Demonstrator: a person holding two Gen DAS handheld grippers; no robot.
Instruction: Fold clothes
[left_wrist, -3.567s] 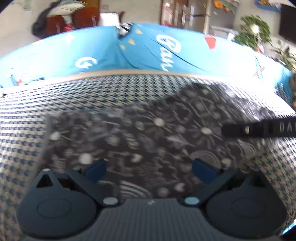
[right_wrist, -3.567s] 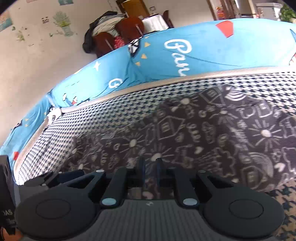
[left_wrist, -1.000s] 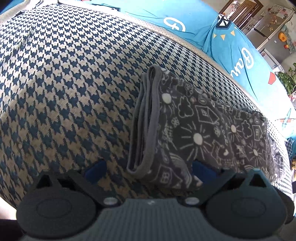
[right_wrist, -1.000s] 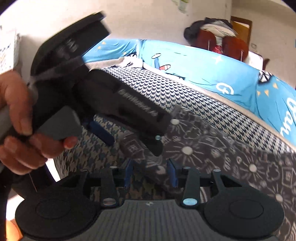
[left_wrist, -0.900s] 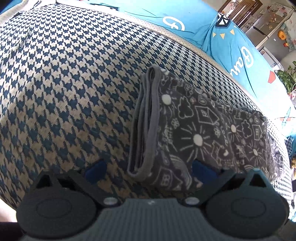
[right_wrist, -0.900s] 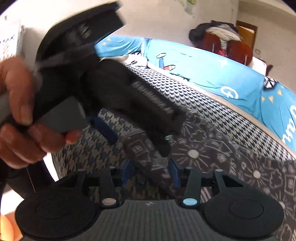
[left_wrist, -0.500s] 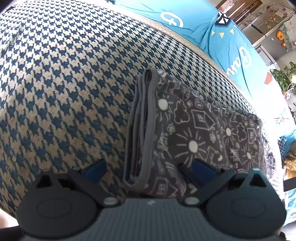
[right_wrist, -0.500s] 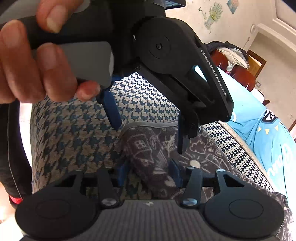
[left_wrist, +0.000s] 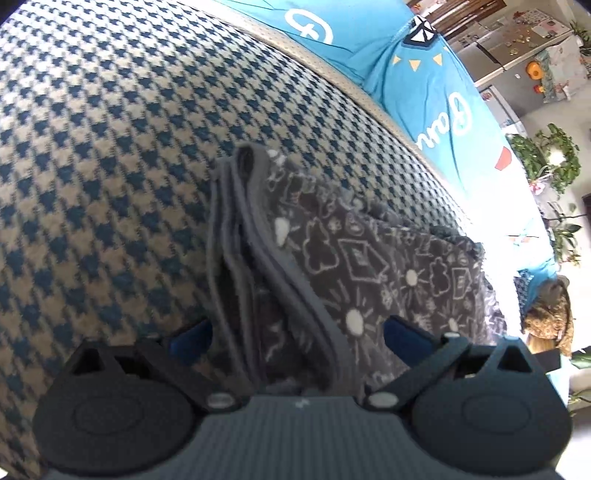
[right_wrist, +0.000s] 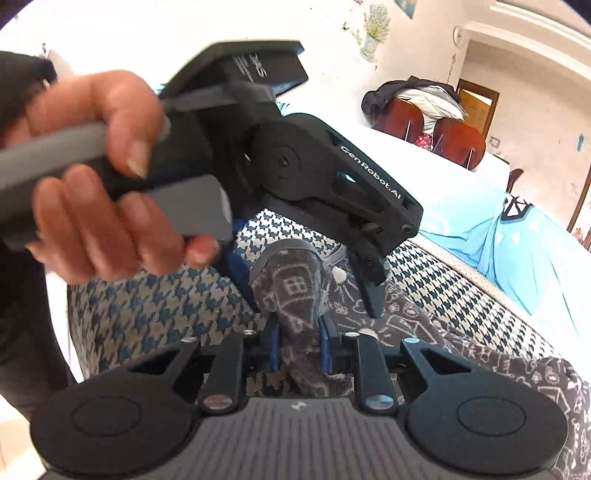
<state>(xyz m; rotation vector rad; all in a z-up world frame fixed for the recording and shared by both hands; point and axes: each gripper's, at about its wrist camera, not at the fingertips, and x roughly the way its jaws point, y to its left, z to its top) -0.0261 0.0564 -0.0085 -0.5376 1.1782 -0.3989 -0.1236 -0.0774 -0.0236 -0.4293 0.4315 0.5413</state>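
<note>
Left wrist view: the folded grey patterned garment (left_wrist: 354, 266) lay on the houndstooth cushion (left_wrist: 110, 147), its stacked grey-trimmed edges rising toward the camera. The left gripper (left_wrist: 295, 334) stood spread wide, one blue pad on each side of that layered edge, neither pad pressing on the cloth. A blue printed cover (left_wrist: 424, 85) lay beyond the garment.

Right wrist view: the right gripper (right_wrist: 298, 349) was closing, its blue pads pinching a raised bunch of the garment (right_wrist: 291, 291). Directly above the garment, a hand (right_wrist: 96, 177) gripped the left gripper's handle. Houndstooth cushion (right_wrist: 147, 306) showed left of the garment.
</note>
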